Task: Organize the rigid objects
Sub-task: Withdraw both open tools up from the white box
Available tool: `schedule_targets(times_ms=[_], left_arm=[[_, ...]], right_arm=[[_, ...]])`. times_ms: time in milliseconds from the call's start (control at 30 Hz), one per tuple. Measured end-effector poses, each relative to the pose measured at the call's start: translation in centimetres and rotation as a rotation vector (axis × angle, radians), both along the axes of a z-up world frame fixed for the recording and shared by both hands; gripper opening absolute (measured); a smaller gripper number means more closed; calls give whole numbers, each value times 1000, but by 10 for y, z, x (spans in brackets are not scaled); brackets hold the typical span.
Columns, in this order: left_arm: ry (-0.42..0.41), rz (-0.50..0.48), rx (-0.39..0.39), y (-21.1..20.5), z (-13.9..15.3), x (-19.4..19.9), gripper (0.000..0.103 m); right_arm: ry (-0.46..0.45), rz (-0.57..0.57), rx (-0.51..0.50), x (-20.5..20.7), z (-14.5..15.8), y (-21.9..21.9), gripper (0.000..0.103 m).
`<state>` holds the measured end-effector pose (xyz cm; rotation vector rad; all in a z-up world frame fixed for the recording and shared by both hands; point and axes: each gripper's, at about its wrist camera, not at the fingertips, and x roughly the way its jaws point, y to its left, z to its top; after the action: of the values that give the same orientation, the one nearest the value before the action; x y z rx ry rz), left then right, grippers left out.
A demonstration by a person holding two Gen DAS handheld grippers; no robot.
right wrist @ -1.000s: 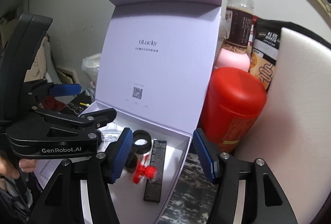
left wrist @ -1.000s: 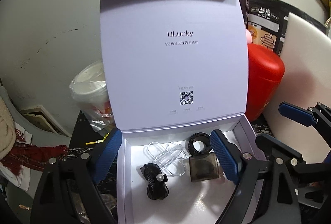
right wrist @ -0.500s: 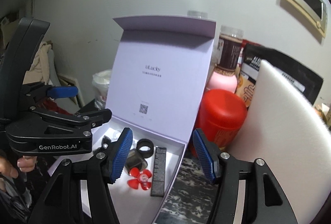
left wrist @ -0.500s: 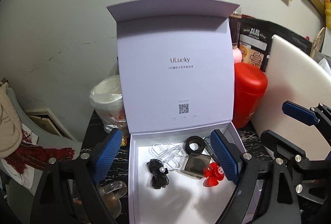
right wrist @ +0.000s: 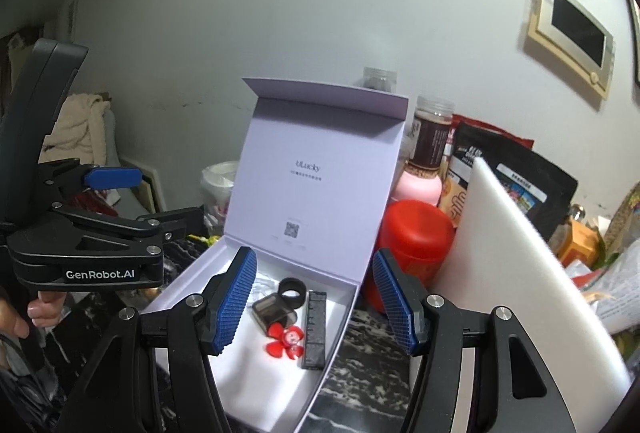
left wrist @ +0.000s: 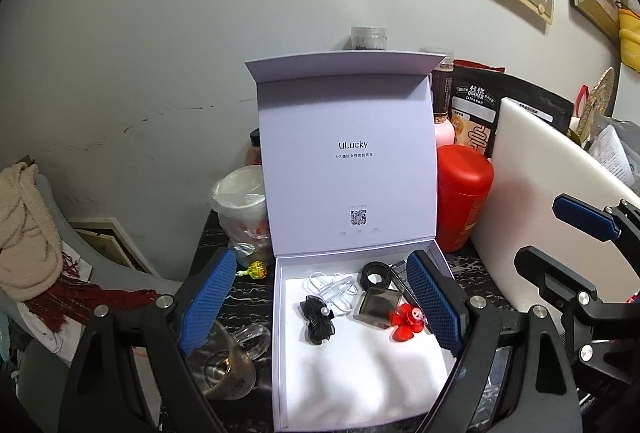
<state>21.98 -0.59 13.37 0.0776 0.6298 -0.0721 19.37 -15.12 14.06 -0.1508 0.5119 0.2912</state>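
Note:
A white box [left wrist: 360,377] stands with its lid [left wrist: 348,161] upright. Inside lie a black ring [left wrist: 376,274], a clear plastic piece [left wrist: 332,285], a black clip [left wrist: 318,319], a smoky cube [left wrist: 378,307], a red propeller [left wrist: 406,321] and a black ruler strip [right wrist: 314,329]. My left gripper [left wrist: 320,307] hangs open above the box's front, its pads straddling the box with nothing between them. To its right, my right gripper [right wrist: 316,303] is open and empty over the box's right corner [right wrist: 256,381]. Each gripper shows in the other's view: right gripper [left wrist: 568,249], left gripper [right wrist: 152,199].
A red canister [left wrist: 462,201] and a leaning white foam board [left wrist: 532,193] crowd the box's right side. A glass mug [left wrist: 228,361], a bagged cup [left wrist: 242,205] and a wrapped candy [left wrist: 256,269] sit left. Jars and bags line the wall. A person's hand [right wrist: 40,309] holds the left gripper.
Both grippers have drawn back and upward from the box, so it looks smaller and the red propeller has come into view. Neither pair of jaws has changed its width.

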Motion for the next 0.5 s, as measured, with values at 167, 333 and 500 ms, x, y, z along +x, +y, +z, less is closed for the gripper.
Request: schedule_targets(times_ms=[167,333,500], left_arm=[[-12,4,11,2,6,-22,88],[-17,5,7,3,9,-46,88],[-4,-1,0,5,5,-66,88]], right_arm=[[-17,-1,4,-20,8,3,63],[-18,-4,7,-39,9,4,63],[-15,-4,10,-61,5,6,64]])
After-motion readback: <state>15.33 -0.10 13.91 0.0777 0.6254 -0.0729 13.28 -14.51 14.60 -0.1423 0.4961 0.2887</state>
